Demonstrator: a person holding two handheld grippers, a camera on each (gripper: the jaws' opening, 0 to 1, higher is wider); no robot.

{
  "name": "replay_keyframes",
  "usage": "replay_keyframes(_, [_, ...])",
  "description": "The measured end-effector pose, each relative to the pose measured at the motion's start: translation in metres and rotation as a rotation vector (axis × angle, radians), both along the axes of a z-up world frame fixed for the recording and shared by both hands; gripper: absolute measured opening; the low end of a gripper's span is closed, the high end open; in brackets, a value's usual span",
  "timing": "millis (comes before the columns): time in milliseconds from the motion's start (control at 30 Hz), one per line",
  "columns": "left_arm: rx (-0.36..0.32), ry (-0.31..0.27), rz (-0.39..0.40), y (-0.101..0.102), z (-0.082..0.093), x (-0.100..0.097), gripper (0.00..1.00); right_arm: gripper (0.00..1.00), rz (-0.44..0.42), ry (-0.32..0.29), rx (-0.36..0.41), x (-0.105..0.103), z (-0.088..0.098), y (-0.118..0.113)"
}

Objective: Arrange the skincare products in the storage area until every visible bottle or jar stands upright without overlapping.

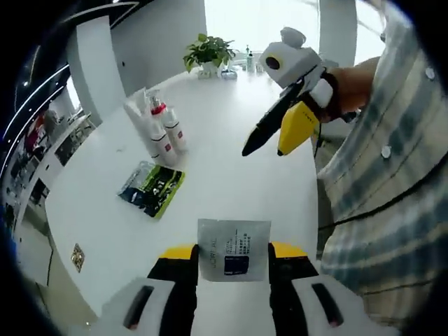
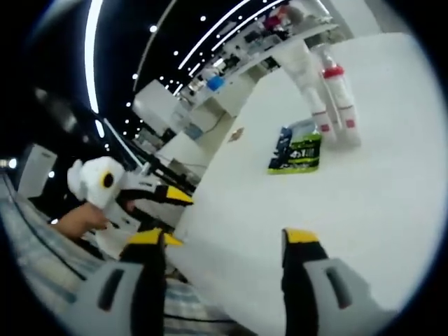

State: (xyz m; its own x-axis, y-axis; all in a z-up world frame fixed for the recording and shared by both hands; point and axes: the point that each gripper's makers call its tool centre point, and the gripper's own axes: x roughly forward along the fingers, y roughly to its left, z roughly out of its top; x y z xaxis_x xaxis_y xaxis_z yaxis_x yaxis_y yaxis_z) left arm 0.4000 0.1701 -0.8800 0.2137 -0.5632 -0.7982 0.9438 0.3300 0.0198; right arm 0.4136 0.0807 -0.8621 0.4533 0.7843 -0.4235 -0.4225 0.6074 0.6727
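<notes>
Left tool [image 1: 233, 257]: clenched on a flat white packet [image 1: 233, 248]; both yellow-tipped jaws press against its side edges, low in the left gripper view.
White packet: held upright between the jaws, printed face toward the camera, with a dark blue square and small text that is too fine to read.
Right tool [image 2: 225, 241]: released; jaws spread wide with nothing between them, poised over the near edge of the surface [image 2: 392, 210] in the right gripper view.
Right tool, seen from the left gripper view [image 1: 269, 148]: held in a hand [image 1: 350, 87] above the surface, one black and one yellow jaw pointing down and apart.
Left tool, seen from the right gripper view [image 2: 183, 197]: at the left edge of the surface; its hold cannot be told from there.
Surface: white, rounded, long.
Green packet [image 1: 152, 188]: lying flat on the surface, green and black, between the held packet and the bottles.
Bottles [image 1: 159, 129]: a tight group of white ones standing upright just beyond the green packet, at least one with a red collar; exact count unclear.
Potted plant [image 1: 208, 53]: at the far end of the surface, with small bottles beside it.
Person: striped sleeve at the right of the left gripper view.
</notes>
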Motion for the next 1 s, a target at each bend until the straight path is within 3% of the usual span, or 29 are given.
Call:
replay_keyframes(267, [0.009, -0.041, -0.128, -0.042, 0.013, -0.014, 0.4, 0.47, 0.032, 0.015, 0.072, -0.008, 0.01, 0.009])
replay_keyframes(400, [0.012, -0.056, -0.154, -0.054, 0.018, -0.017, 0.4, 0.35, 0.049, 0.019, 0.105, -0.012, 0.014, 0.012])
replay_keyframes(500, [0.029, -0.069, -0.203, -0.063, 0.019, -0.021, 0.4, 0.27, 0.065, 0.052, 0.138, -0.02, 0.014, 0.014])
replay_keyframes(600, [0.049, -0.095, -0.271, -0.073, 0.024, -0.028, 0.4, 0.26, 0.077, 0.078, 0.149, -0.026, 0.011, 0.015])
replay_keyframes(833, [0.05, -0.132, -0.31, -0.086, 0.035, -0.03, 0.4, 0.16, 0.089, 0.104, 0.154, -0.031, 0.01, 0.018])
replay_keyframes(1000, [0.035, -0.132, -0.307, -0.087, 0.036, -0.03, 0.4, 0.05, 0.092, 0.169, 0.204, -0.031, 0.012, 0.021])
